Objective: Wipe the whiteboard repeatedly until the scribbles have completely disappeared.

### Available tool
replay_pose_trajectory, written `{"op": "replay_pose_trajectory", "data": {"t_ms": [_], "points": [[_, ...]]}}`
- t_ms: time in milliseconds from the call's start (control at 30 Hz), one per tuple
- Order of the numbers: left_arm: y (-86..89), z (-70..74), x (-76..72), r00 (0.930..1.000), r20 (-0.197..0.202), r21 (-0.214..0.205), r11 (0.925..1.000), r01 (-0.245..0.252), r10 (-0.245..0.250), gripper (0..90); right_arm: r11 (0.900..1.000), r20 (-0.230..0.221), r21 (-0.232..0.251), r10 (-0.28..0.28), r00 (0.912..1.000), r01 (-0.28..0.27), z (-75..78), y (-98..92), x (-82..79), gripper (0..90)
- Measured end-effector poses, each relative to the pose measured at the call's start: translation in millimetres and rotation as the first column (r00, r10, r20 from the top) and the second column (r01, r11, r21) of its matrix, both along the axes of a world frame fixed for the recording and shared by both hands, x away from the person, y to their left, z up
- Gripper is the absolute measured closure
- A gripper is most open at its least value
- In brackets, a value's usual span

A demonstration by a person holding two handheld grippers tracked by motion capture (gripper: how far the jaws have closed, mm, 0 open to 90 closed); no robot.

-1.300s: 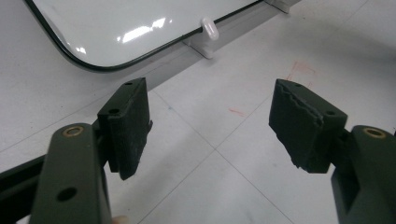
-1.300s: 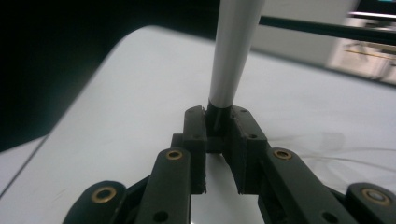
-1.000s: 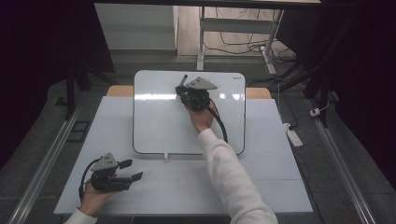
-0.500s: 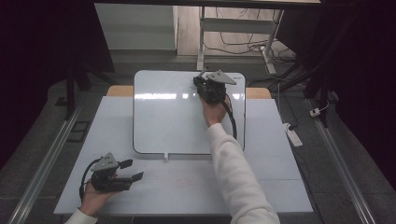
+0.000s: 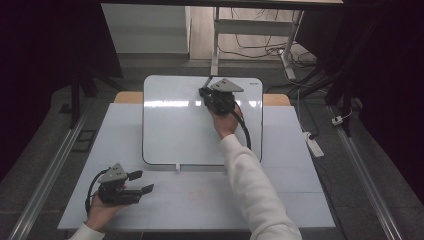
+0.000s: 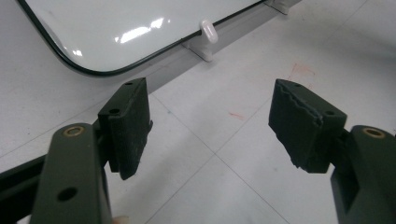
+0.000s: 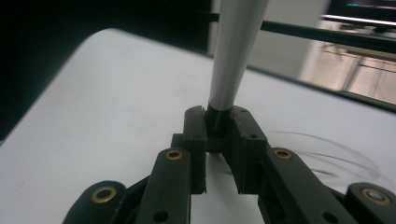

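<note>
- In the high view the right gripper (image 5: pixel 212 95) has slid back from the board's upper right toward upper centre within the last half second; a second ago it sat further left still. That reads as a sweeping stroke across the whiteboard (image 5: pixel 170 130), probably writing or wiping.
- Its fingers (image 7: pixel 196 135) are clamped on a marker (image 7: pixel 229 60), a smooth tapering grey-white barrel with a dark end, standing upright over the board.
- Faint curved smears show on the glossy board at the right gripper view's lower right.
- The left gripper (image 5: pixel 137 182) has not moved, resting on the matte pale counter (image 5: pixel 300 200) at lower left, its rough black pads (image 6: pixel 130 126) spread wide around nothing.
</note>
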State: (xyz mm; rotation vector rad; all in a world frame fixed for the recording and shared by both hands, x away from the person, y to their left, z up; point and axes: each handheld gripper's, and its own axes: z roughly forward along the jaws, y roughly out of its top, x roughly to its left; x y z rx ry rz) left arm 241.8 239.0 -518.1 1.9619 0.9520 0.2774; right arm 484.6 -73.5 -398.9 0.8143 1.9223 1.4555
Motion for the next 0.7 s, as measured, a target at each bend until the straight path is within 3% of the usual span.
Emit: {"op": "replay_pose_trajectory", "data": {"t_ms": [33,100,267,367,433,533,567,600,700], "points": [[0.2,0.3,-0.3,1.0,0.004,-0.001,1.0,0.001,-0.001,30.2,0.9992,-0.006,0.025,-0.032,0.9995,0.032,1.4,-7.6,1.2,77.7],[0.1,0.3,0.4,1.0,0.003,-0.003,1.0,-0.001,0.001,30.3,0.9982,-0.021,0.045,-0.039,0.999,0.04,1.5,-16.8,0.8,77.6],[-2.2,-0.1,1.7,1.0,0.0,0.009,1.0,0.002,-0.002,30.2,0.9996,-0.003,-0.012,0.024,0.9997,-0.024,-6.6,-3.9,-8.9,77.7],[-2.4,0.1,0.7,1.0,0.001,0.008,1.0,0.002,-0.002,30.2,0.9981,-0.005,0.042,-0.045,0.999,0.045,-3.5,-15.9,-3.6,77.7],[-1.9,0.2,1.4,1.0,0.002,0.005,1.0,0.0,0.0,30.2,0.9966,-0.011,0.062,-0.053,0.9985,0.054,-3.6,-18.2,-3.4,77.7],[-2.2,-0.6,2.9,1.0,-0.003,0.008,1.0,0.001,-0.001,30.2,0.9997,-0.003,-0.006,0.024,0.9997,-0.024,-7.4,-3.8,-9.4,77.7],[-2.3,-0.6,2.7,1.0,-0.003,0.008,1.0,0.001,-0.001,30.2,0.9995,0.002,-0.018,0.026,0.9996,-0.026,-7.7,-2.6,-10.1,77.7],[-2.1,-0.2,2.1,1.0,-0.001,0.008,1.0,0.002,-0.002,30.2,0.9997,-0.003,-0.01,0.02,0.9998,-0.02,-6.8,-5.9,-8.4,77.7],[-1.3,0.5,0.6,1.0,0.004,0.003,1.0,0.001,-0.001,30.2,0.994,-0.011,0.07,-0.083,0.9965,0.084,-1.7,-27.4,-2.0,77.7]]}}
